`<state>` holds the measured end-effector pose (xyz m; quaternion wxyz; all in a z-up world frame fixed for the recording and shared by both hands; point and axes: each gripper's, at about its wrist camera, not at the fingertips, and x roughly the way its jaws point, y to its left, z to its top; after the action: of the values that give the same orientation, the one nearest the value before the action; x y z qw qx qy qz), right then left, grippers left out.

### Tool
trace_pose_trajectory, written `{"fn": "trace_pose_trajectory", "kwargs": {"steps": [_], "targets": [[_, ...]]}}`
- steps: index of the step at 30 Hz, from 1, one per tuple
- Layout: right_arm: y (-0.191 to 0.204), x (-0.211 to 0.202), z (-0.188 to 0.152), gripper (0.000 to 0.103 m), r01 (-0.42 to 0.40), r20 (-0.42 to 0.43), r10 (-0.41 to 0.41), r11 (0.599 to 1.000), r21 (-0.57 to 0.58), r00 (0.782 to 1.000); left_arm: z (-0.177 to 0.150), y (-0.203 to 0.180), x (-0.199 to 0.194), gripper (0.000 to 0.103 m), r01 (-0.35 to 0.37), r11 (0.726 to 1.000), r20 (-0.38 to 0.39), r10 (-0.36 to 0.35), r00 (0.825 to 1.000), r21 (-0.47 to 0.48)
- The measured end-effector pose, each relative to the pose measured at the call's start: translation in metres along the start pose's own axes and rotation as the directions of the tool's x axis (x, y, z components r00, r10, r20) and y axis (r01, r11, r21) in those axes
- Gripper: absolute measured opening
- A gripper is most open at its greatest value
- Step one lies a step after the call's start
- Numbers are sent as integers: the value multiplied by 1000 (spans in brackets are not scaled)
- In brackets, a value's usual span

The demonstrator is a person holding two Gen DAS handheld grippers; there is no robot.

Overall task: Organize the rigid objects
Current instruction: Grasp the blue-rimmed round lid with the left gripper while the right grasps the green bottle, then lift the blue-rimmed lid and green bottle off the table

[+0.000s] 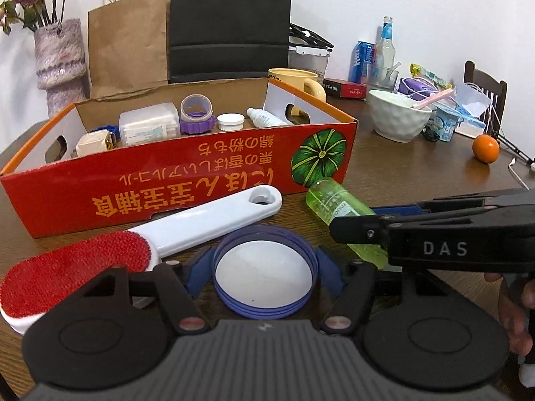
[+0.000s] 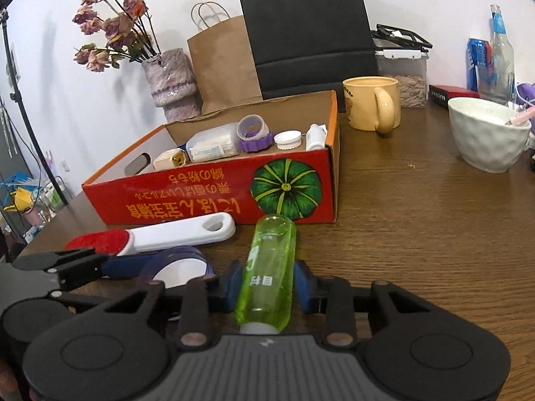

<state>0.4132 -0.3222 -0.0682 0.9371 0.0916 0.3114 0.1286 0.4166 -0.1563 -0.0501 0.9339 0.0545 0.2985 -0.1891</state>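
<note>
Straddling the light, stiff, slick green bottle (image 2: 267, 267) mid-body, the right hand-held gripper (image 2: 267, 287) looks barely clamped, while the left hand-held gripper (image 1: 264, 267) brackets the purple lid (image 1: 264, 270).

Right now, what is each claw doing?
Left claw: around the round purple lid; grip cannot be told.
Right claw: closed on the translucent green plastic bottle.

Low wrist views, shared red box (image 1: 174, 180)

The left gripper (image 1: 264, 272) is pointing down and forward, its blue pads touching the sides of a round lid (image 1: 264, 277). The right gripper (image 2: 267, 285) is clamping a green bottle (image 2: 269, 267).
</note>
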Motion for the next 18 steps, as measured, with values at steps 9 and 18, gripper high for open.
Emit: {"fn": "trace_pose_trajectory", "kwargs": {"steps": [9,18], "targets": [[7,-17,-9,31,-1,23,1,1000,1,1000,-7,-12,-27,67,-5,999,48,3,999,34],[35,-85,-20,31,9,179,-9,1000,0,984,-12,-1,-107,67,-62,998,176,64,982,-19]]}}
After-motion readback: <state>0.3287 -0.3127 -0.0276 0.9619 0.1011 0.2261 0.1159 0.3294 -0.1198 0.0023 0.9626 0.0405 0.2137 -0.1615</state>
